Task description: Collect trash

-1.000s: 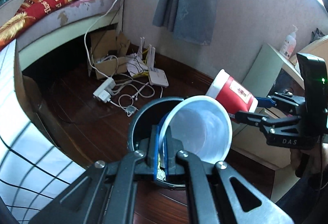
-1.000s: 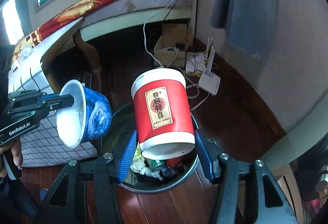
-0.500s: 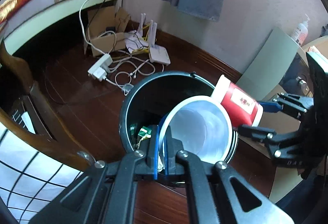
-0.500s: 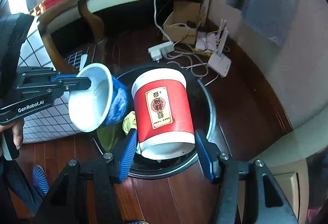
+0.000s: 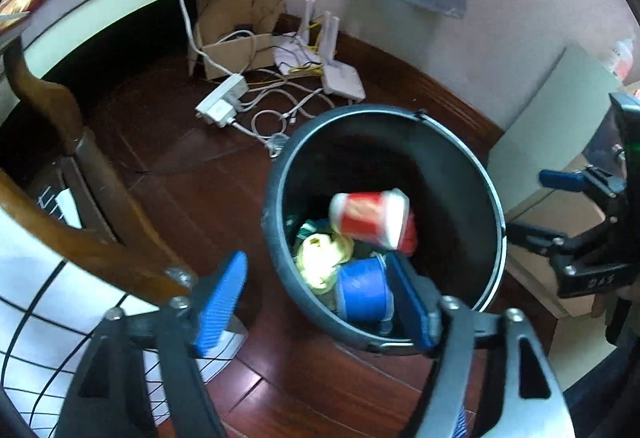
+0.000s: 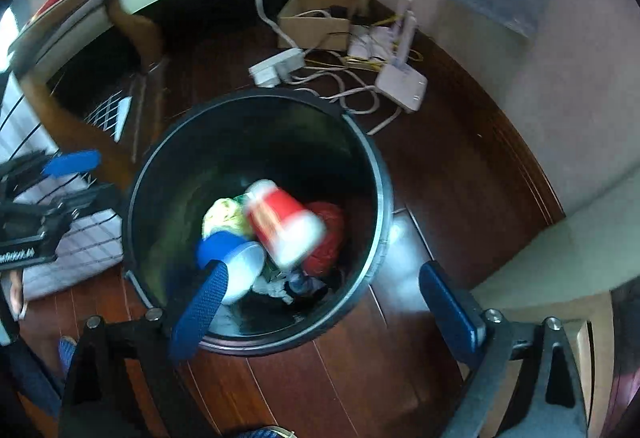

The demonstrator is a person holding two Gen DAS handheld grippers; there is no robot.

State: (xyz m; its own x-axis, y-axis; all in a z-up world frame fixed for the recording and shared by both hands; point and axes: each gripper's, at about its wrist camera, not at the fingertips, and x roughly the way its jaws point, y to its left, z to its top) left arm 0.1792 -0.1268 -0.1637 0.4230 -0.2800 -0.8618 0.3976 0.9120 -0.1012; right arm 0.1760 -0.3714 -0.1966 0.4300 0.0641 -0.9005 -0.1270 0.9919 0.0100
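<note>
Both cups are inside the bin, below the two open claws.

The left claw (image 5: 316, 302) and right claw (image 6: 324, 312) have just been opening and hold nothing; the red cup (image 5: 370, 220) lies on its side in the black bin (image 5: 472, 173), and the blue cup (image 5: 362, 294) lies beside it, nearer the left claw.

Dim, motion-blurred fisheye views, dark corners.
</note>
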